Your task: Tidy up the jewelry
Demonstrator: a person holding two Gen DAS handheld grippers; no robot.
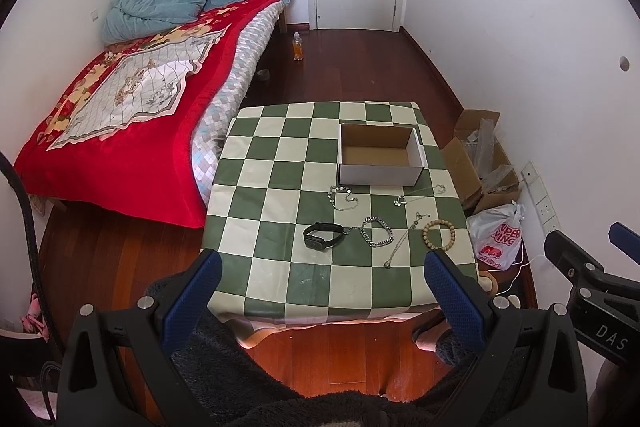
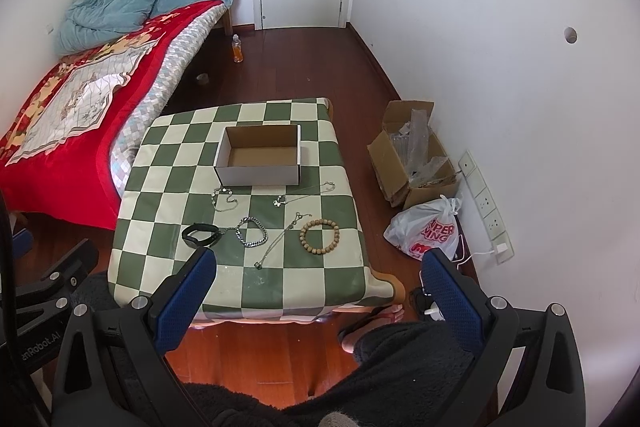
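Note:
An empty white cardboard box (image 1: 380, 157) (image 2: 259, 157) stands at the far side of a green-and-cream checkered table (image 1: 280, 267) (image 2: 320, 283). In front of it lie a black wristband (image 1: 323, 235) (image 2: 200, 235), a silver chain bracelet (image 1: 376, 231) (image 2: 251, 231), a wooden bead bracelet (image 1: 438, 233) (image 2: 319, 236), a thin necklace (image 1: 404, 241) (image 2: 280, 239) and two small chains (image 1: 343, 197) (image 1: 418, 195). My left gripper (image 1: 322, 267) and right gripper (image 2: 318, 267) are open and empty, held above the table's near edge.
A bed with a red blanket (image 1: 120, 131) stands left of the table. An open cardboard box (image 2: 416, 155) and a plastic bag (image 2: 428, 231) sit on the floor at the right, by the wall. A bottle (image 1: 297, 47) stands on the floor before the door.

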